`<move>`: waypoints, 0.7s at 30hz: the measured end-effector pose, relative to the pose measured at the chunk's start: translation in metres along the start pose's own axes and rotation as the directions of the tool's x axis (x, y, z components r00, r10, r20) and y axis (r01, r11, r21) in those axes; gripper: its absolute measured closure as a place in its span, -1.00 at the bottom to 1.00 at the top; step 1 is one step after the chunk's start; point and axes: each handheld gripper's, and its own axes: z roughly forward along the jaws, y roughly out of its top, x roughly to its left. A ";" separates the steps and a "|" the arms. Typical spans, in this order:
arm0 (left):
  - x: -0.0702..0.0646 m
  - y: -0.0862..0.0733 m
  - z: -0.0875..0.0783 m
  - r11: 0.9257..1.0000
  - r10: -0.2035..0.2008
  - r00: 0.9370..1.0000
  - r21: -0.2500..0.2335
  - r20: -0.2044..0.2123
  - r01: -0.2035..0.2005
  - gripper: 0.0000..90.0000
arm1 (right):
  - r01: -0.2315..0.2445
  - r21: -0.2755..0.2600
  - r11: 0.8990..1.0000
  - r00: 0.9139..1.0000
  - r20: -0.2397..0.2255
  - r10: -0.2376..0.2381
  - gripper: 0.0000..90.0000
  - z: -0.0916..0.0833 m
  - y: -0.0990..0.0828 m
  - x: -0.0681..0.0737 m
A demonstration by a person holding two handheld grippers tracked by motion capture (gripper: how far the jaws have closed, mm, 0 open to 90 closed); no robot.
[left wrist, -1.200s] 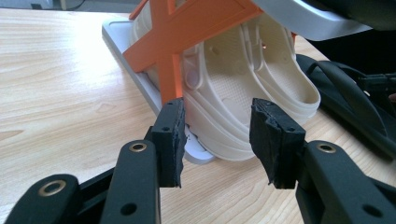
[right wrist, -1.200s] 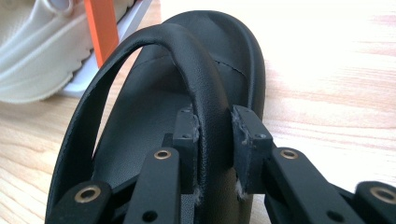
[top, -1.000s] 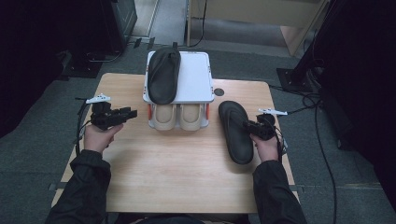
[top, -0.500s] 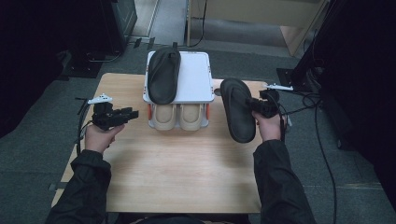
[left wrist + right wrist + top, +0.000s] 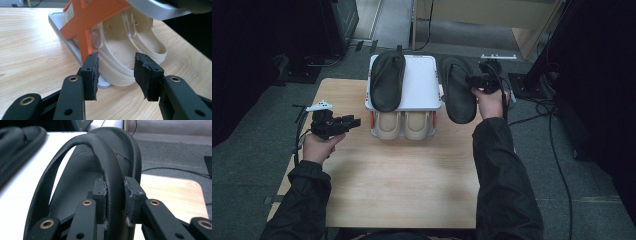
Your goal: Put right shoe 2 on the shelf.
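The wooden worktop [image 5: 402, 175] runs out of the high view at its near edge, where the person's dark sleeves cover part of it. On its far half stands a white two-tier shoe rack [image 5: 419, 85] with orange cross-braces; the left gripper view shows those braces and the ribbed moulding of the beige clogs [image 5: 404, 125] up close, detail too small to read from above. The clogs' heels are hidden under the rack's top shelf, and no brand or writing can be made out on anything. One black sandal [image 5: 387, 80] lies on the top shelf. The other black sandal [image 5: 458, 90] hangs off the rack's right edge, above the worktop's far right corner — the right gripper [image 5: 476, 80] has its pads pressed on the strap, plain in the right gripper view. The left gripper [image 5: 354, 121] hovers beside the clogs, jaws apart with nothing between them.
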 end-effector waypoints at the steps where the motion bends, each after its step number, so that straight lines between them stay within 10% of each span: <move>1: 0.001 0.000 0.000 1.000 0.000 1.000 0.002 0.004 0.000 0.22 | 0.012 0.000 1.000 1.000 0.001 -0.012 0.63 0.005 0.005 0.006; 21: 0.002 0.000 0.001 1.000 -0.008 0.999 -0.004 0.045 0.008 0.22 | 0.014 0.061 0.998 0.999 -0.049 -0.011 0.62 0.080 0.029 0.086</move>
